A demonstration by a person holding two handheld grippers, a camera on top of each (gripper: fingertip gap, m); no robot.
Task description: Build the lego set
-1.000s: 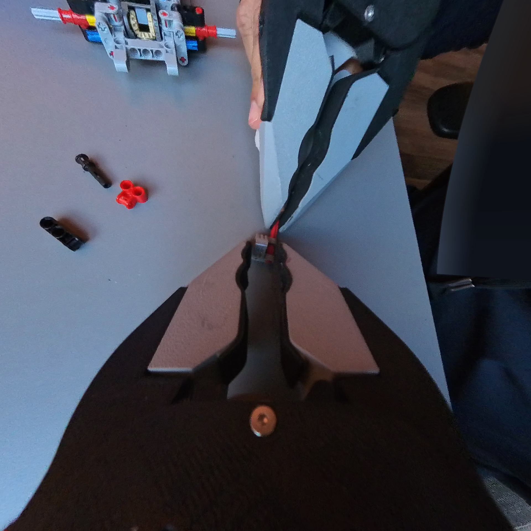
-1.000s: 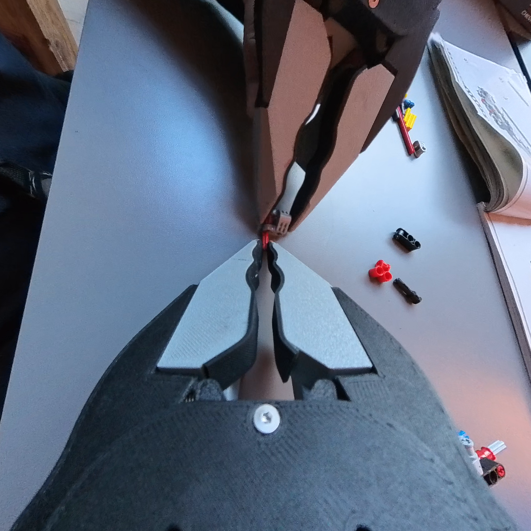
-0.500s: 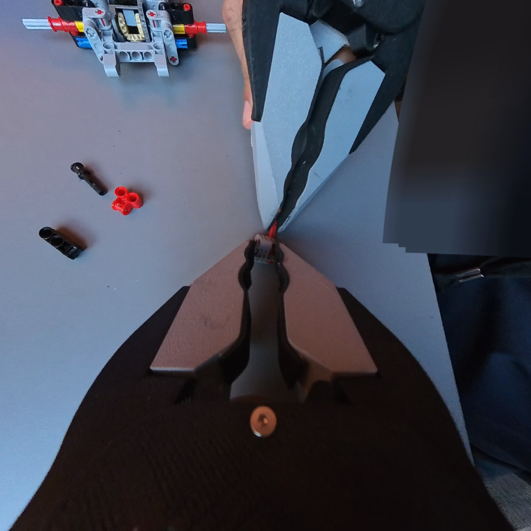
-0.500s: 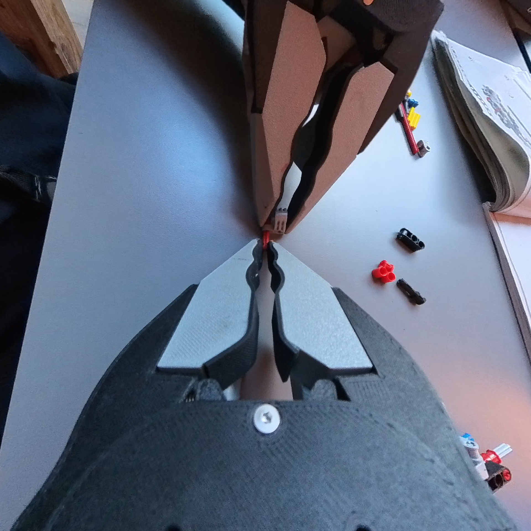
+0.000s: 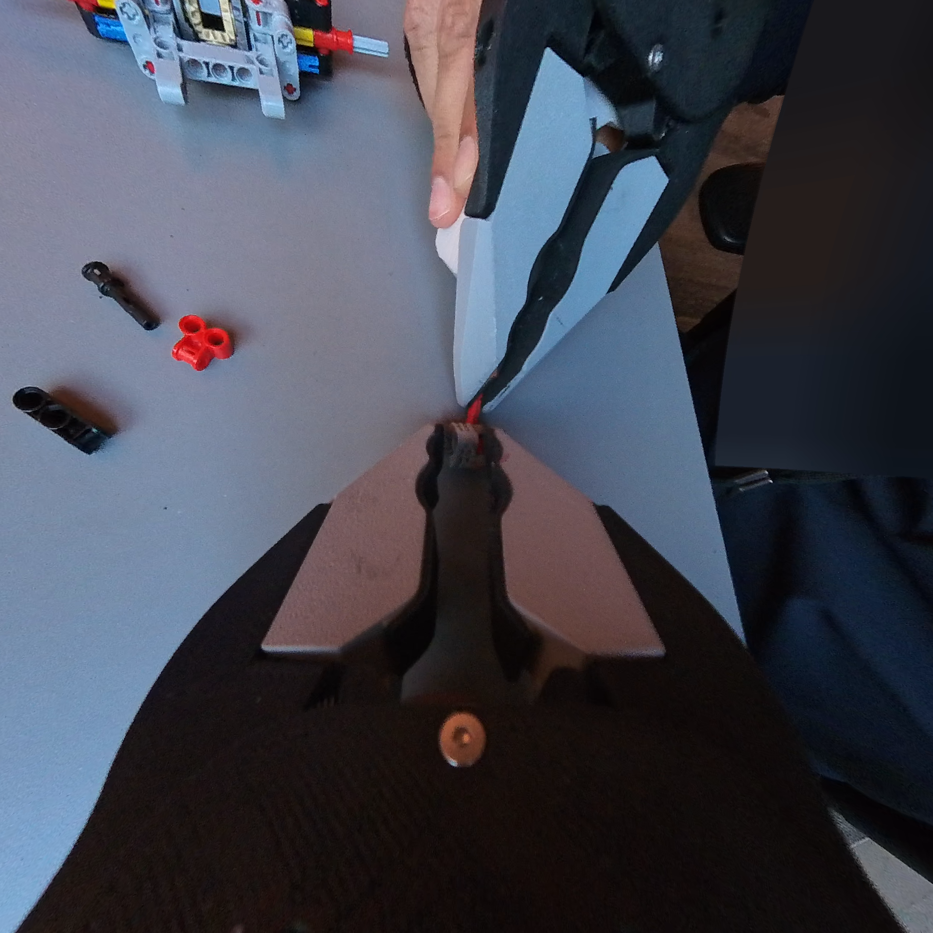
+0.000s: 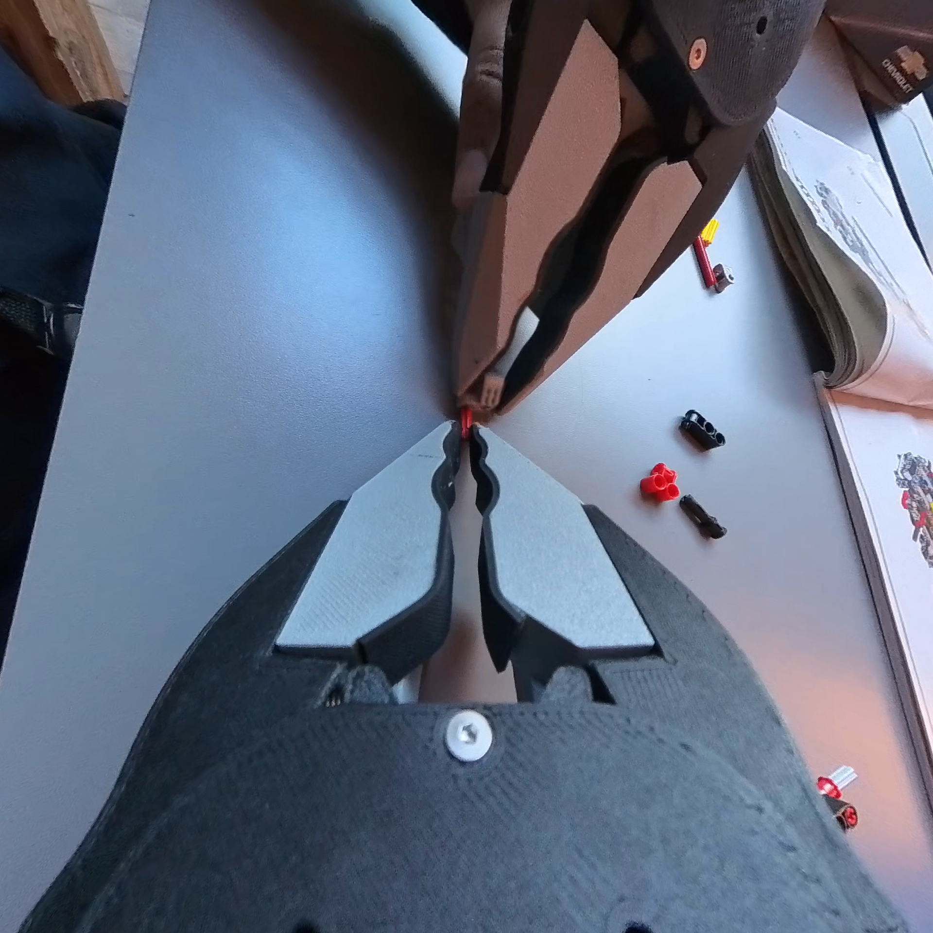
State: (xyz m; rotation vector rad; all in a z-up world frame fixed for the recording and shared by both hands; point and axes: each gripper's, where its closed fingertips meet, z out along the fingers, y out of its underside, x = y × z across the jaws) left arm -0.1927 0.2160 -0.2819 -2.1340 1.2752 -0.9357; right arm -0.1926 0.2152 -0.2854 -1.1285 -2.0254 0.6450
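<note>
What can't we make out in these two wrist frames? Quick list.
- Small grey connector piece: far end, left wrist view, hidden between the left gripper pads.
- Thin red pin: length, right wrist view, hidden in the right gripper tips.
- Grey brick assembly: top cut by the frame edge.
- Open instruction booklet: print too small.

table [image 5: 252, 202]: plain grey | left gripper [image 5: 467, 444]: black, pinkish-grey fingers, clamps grey connector [image 5: 462, 444] | right gripper [image 6: 465, 429]: black, pale grey fingers, pinches red pin [image 6: 465, 419] | three-hole connector [image 5: 202, 343]: red | beam [image 5: 60, 419]: black | axle pin [image 5: 121, 295]: black
</note>
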